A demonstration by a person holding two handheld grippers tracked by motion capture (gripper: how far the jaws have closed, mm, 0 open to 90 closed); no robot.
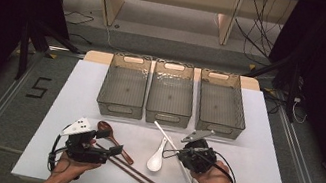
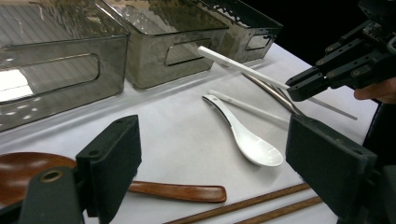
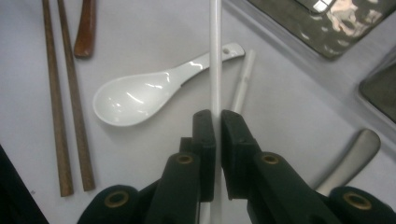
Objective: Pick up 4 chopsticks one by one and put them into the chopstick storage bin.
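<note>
the right gripper (image 3: 217, 123) pinches one thin white chopstick (image 3: 215, 56) up off the table (image 1: 260, 164) near the white spoon (image 3: 135, 95), and it could slip out because it is so skinny.

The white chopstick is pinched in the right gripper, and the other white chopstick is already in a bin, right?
Not quite. The right gripper does pinch one white chopstick, but the other white chopstick is not in a bin. The right gripper view shows it lying on the table beside the white spoon.
</note>
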